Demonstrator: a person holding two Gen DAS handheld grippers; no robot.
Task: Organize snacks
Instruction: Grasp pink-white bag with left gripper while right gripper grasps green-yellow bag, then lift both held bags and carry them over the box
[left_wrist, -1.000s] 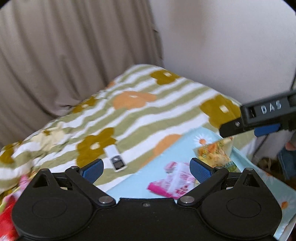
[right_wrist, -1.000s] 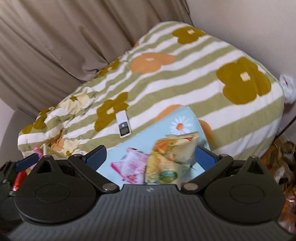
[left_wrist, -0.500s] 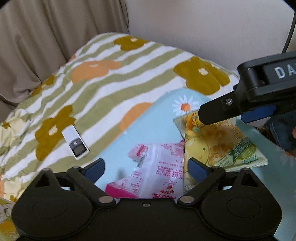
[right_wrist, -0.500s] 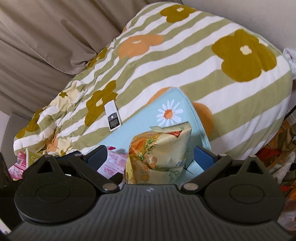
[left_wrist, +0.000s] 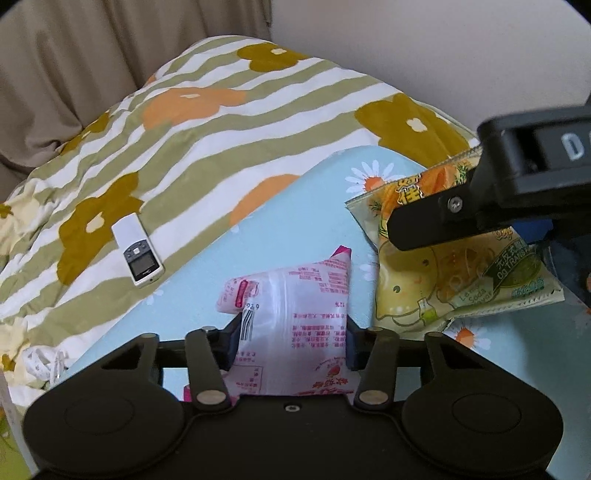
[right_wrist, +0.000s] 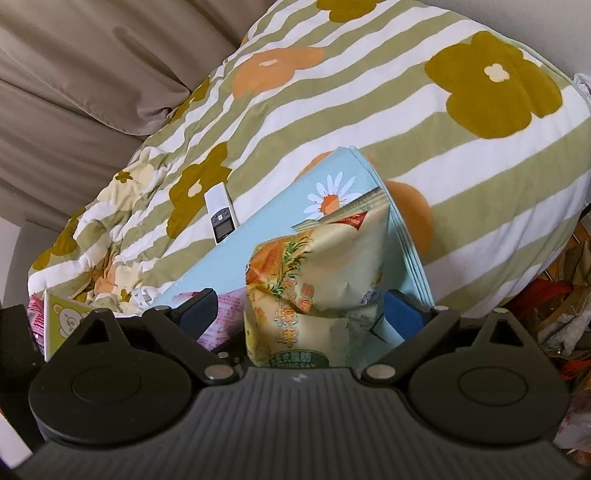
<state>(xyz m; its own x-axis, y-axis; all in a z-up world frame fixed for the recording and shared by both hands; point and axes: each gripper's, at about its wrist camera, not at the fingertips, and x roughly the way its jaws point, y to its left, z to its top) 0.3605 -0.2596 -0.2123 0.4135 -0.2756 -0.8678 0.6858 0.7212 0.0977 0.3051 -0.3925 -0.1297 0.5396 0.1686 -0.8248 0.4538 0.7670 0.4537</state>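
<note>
Two hand-held grippers work a pair of snack packets on a pale blue daisy-print mat (left_wrist: 207, 280) spread over a bed with a green-striped, flower-patterned quilt (left_wrist: 229, 122). The left gripper (left_wrist: 291, 341) has its blue pads pinched against both sides of a pink-and-white crinkly plastic snack packet (left_wrist: 295, 291), which lies near the middle of the mat with its sealed top pointing toward the far edge. The right gripper (right_wrist: 303, 314) straddles a yellow-and-orange foil snack bag (right_wrist: 317, 280) near the mat's right edge; its pads stand apart and, as far as the right wrist view shows, neither is pressing the bag, so it reads as open around it rather than holding.

Both packets look light, thin-skinned and air-puffed, likely to crumple and slide under pressure; the contents may well be brittle. A gentle squeeze across the width, near a flat sealed seam rather than the puffed belly, would probably hold best without crushing. The glossy film could slip if gripped only at a corner.

A white remote control (left_wrist: 137, 251) rests on the quilt just beyond the mat's left edge, clear of both packets. A small green carton with a bear print (right_wrist: 62, 321) shows at the left of the right wrist view.
</note>
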